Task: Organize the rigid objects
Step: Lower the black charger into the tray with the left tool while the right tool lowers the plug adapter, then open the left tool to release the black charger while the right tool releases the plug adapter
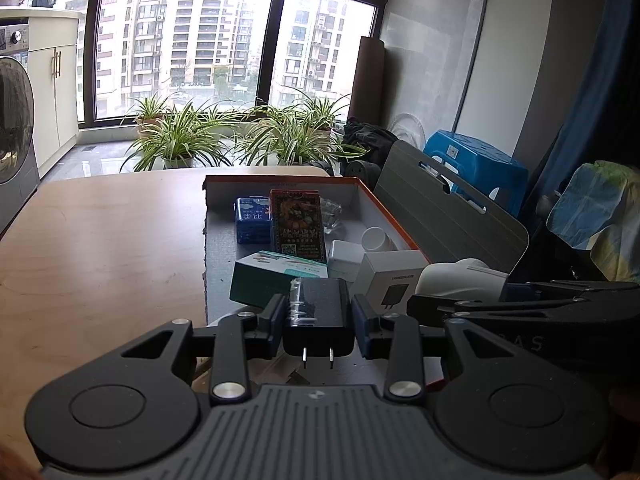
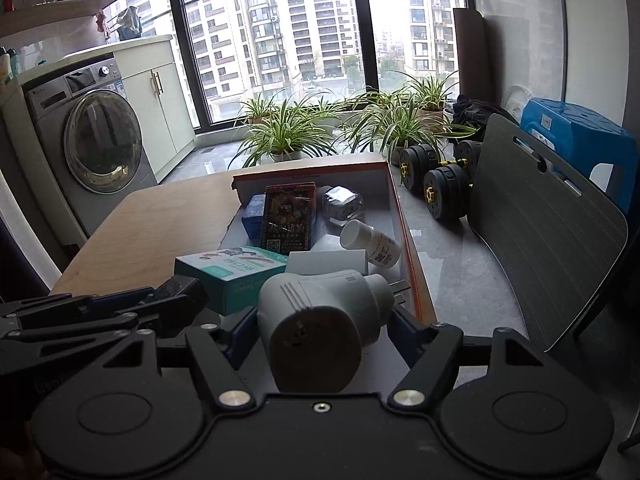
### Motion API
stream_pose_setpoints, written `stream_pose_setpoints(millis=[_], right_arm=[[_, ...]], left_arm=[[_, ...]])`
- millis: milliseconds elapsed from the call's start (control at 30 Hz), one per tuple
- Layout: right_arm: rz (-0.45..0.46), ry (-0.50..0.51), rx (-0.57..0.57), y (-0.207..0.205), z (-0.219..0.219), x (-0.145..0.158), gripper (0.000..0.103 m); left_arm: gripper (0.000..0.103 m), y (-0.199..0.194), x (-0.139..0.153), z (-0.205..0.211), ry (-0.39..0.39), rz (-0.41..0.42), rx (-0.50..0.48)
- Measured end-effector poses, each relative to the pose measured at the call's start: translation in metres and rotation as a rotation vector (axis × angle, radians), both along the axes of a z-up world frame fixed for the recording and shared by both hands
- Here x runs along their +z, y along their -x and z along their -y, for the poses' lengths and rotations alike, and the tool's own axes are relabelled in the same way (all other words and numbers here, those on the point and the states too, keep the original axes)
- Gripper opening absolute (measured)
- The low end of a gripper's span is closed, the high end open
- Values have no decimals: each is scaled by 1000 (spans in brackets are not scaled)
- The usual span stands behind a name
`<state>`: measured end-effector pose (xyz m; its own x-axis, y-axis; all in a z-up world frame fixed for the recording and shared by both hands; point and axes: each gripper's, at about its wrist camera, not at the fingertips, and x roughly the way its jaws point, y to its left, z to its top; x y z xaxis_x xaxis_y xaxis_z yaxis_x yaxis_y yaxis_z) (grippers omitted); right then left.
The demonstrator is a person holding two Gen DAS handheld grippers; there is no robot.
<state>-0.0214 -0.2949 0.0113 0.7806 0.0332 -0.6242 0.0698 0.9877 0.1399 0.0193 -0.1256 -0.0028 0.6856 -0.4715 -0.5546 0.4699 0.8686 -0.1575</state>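
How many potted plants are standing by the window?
4 visible: potted plants at far left, front left, front right and far right of the row on the floor. Leaves overlap, so another may be hidden.

Daylit windows (image 2: 280,40), washing machine (image 2: 96,140)

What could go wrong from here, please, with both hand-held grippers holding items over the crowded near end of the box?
The left hand-held gripper pinches the black charger and the right hand-held gripper the grey massage gun, side by side; they could collide. The box is crowded near them, so either item might land on the teal carton or slide off.
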Motion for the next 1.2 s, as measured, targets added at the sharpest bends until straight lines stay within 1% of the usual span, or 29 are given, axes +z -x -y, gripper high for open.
stream_pose_setpoints(millis=[367, 467, 600, 767, 1000, 1067, 1100, 1133, 1167, 1200], right_arm=[[-7, -5, -2, -2, -1, -1, 84], [-10, -14, -4, -5, 1, -3, 86], [18, -37, -13, -2, 5, 0, 85], [50, -70, -54, 2, 14, 6, 85], [87, -85, -79, 8, 21, 10, 86], [93, -87, -78, 9, 21, 11, 87], [96, -86, -77, 10, 21, 12, 87], [97, -84, -77, 11, 21, 12, 88], [100, -80, -77, 11, 20, 13, 88], [103, -78, -76, 12, 20, 13, 88]], left_arm=[[36, -3, -2, -1, -3, -2, 1], [36, -4, -3, -3, -3, -6, 5], [36, -6, -4, -3, -7, -9, 6], [36, -6, -5, 1, -14, -12, -5], [37, -10, -10, 13, -23, -29, -38], [50, -9, -9, 15, -29, -26, -27], [60, -8, -8, 15, -28, -19, -25], [64, -7, -6, 14, -32, -11, -19], [67, -5, -4, 14, -38, -6, -12], [73, -4, -3, 14, -42, -3, -3]])
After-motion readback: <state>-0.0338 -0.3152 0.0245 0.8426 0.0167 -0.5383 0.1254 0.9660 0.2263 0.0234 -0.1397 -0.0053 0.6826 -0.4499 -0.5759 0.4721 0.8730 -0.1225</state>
